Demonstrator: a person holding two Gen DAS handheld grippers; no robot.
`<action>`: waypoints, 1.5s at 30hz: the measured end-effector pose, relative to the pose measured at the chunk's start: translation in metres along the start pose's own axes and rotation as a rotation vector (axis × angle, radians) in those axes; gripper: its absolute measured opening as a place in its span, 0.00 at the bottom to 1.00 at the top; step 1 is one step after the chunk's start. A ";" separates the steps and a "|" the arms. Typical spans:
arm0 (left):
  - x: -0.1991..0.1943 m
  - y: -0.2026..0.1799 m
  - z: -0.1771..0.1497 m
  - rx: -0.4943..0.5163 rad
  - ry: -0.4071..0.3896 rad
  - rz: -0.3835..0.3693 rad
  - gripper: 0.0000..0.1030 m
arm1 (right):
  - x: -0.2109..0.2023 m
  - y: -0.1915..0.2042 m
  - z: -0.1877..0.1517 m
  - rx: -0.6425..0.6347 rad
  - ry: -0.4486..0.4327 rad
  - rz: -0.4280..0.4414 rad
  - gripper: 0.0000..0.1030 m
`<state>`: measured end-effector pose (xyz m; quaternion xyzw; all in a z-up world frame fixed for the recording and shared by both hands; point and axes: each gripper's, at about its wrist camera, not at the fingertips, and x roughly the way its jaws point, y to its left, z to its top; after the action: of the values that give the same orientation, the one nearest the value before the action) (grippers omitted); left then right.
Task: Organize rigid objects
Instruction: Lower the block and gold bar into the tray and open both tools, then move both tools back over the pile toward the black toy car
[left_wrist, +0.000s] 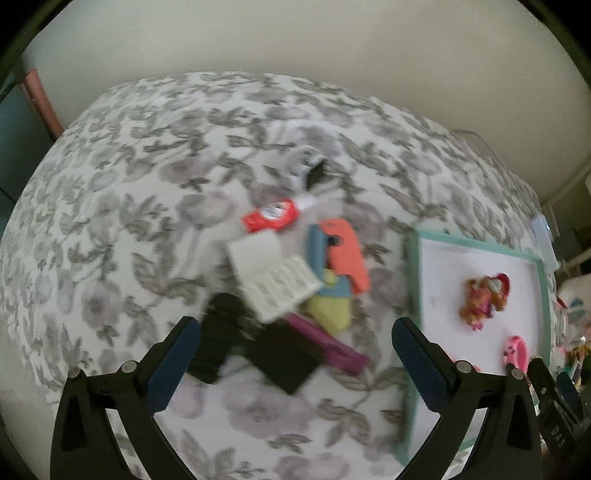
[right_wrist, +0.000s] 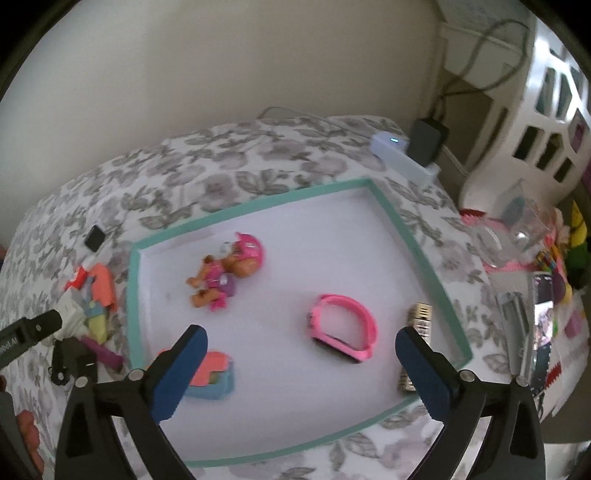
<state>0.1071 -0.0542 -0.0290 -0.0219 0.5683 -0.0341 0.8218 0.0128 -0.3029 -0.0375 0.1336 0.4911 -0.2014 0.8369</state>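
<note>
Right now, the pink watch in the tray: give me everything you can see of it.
The pink watch is a child-size wristband that looks like soft rubber or silicone. Its strap forms a closed loop, and a dark rectangular face sits at the loop's near end. It lies on its side on the white floor of the teal-rimmed tray, right of centre. Nothing touches it: the toy figure lies apart to its left, and the right gripper, open, is short of it. The left wrist view shows it only at the frame edge.

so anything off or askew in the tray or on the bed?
Toy figure lies on its side in the tray. Beside the tray, a jumbled pile of overlapping items sits unsorted on the bedspread.
</note>
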 end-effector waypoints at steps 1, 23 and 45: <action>-0.002 0.008 0.001 -0.008 -0.004 0.010 1.00 | 0.000 0.007 0.000 -0.006 0.001 0.018 1.00; 0.018 0.121 0.012 -0.172 0.082 0.067 1.00 | 0.016 0.166 -0.024 -0.202 0.072 0.257 1.00; 0.048 0.162 0.013 -0.287 0.157 0.070 1.00 | 0.061 0.224 -0.045 -0.218 0.129 0.223 1.00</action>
<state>0.1410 0.1035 -0.0809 -0.1163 0.6303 0.0745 0.7640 0.1102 -0.0988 -0.1069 0.1082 0.5449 -0.0440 0.8303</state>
